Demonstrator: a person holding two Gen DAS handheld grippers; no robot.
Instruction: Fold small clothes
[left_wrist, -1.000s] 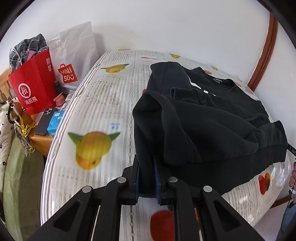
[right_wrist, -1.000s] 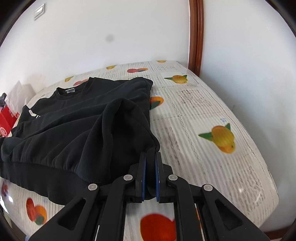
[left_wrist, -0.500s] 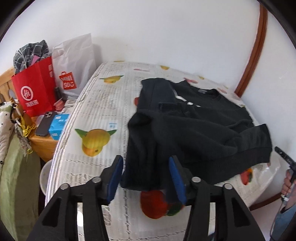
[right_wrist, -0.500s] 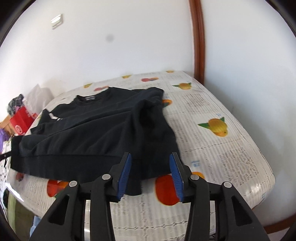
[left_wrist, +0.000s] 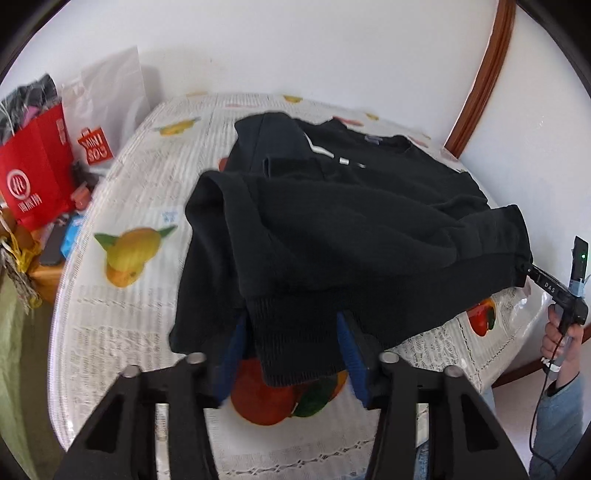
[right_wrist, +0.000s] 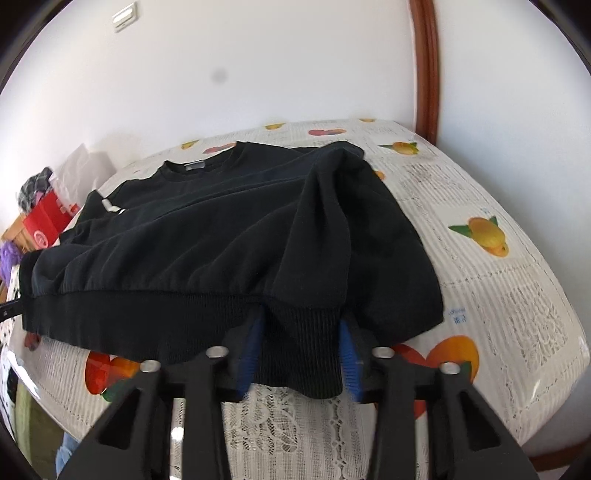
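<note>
Left tool (left_wrist: 291, 347) set narrow, jaws just closed in further, with a fold of the ribbed hem (left_wrist: 299, 339) of the black sweater (left_wrist: 351, 229) between the blue pads; cannot tell whether both pads press on it. Rest of the sweater spread ahead of this tool on the fruit-print tabletop (left_wrist: 122, 325), collar at the far end, one part folded over on top. Far off to this tool's left, past the tabletop's edge, a red bag (left_wrist: 37, 173) and a white bag (left_wrist: 110, 99). Right tool (right_wrist: 299, 350) likewise narrow, jaws also just closed in, blue pads against both sides of another fold of the same hem. From this tool, hem stretching away to the left, sweater body ahead, bare tabletop to the right.
</note>
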